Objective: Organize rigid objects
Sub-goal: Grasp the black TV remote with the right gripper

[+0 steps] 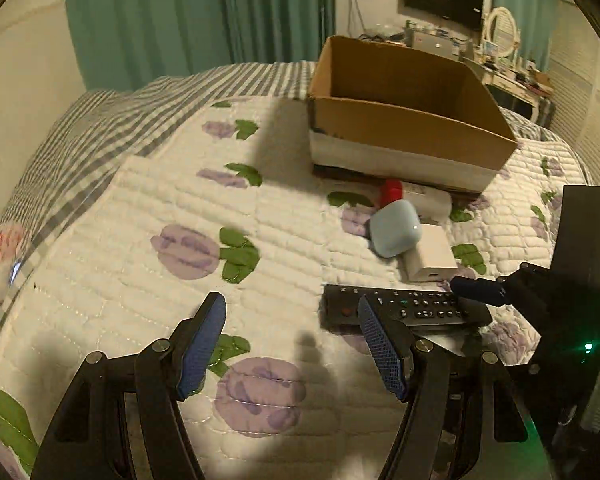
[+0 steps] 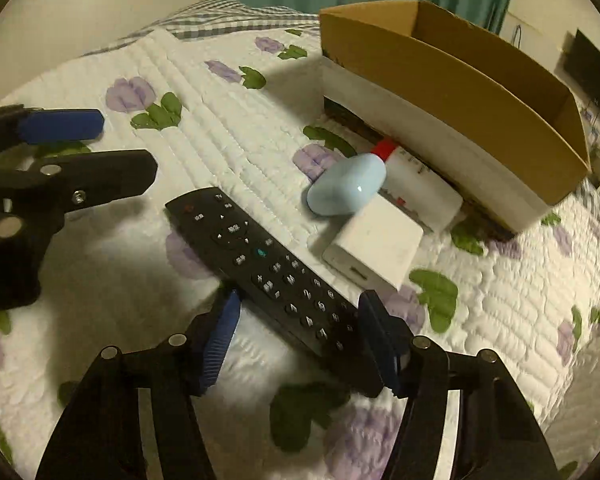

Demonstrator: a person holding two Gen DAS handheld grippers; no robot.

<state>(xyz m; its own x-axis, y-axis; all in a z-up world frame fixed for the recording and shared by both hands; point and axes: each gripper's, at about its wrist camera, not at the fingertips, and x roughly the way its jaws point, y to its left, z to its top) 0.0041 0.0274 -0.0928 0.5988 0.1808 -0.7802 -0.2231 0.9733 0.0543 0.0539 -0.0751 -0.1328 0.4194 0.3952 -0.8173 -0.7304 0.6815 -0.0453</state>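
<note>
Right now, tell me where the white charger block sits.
The white charger block lies on the quilt between the black remote and the cardboard box, touching the blue case.

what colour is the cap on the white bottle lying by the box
Red. The cap on the white bottle beside the cardboard box shows best in the left wrist view.

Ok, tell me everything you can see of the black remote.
The remote is a long, slim black bar that looks like plastic, with rows of small white-marked buttons and one teal button. It lies flat, face up, on the floral quilt. Its near end sits between the fingers of the open right claw; contact is unclear. The white charger block lies just beside it.
</note>
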